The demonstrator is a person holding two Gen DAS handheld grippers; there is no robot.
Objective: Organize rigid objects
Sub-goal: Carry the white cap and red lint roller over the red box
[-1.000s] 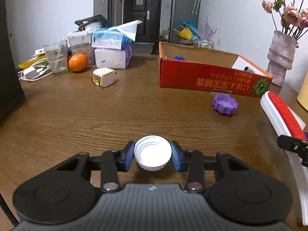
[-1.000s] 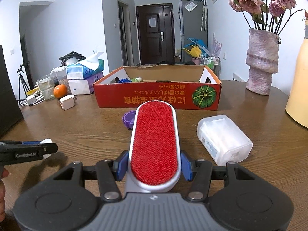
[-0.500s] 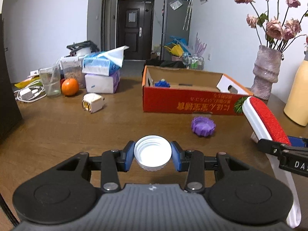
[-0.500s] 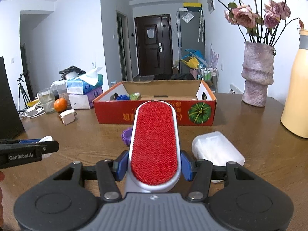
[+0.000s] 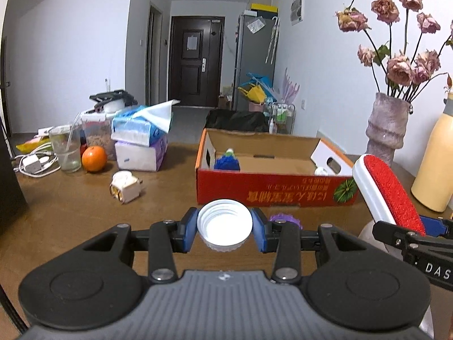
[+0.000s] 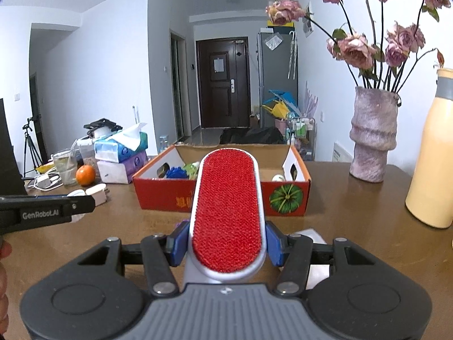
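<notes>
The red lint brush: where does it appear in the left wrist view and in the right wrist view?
Left wrist view: the red lint brush is at the right edge, tilted, in front of the yellow bottle.
Right wrist view: it fills the centre, clamped in the right hand-held gripper.
Shared landmark: the red cardboard box behind the brush.

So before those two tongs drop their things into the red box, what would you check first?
1. Left tongs closed on the white cap: ok.
2. Right tongs closed on the red lint brush: ok.
3. Red box open on top: ok.
4. Bare floor left in the box beside the blue item: ok.
5. Tongs already over the box: not ok, both are short of it.
6. Brush fits lengthwise: cannot tell.
</notes>
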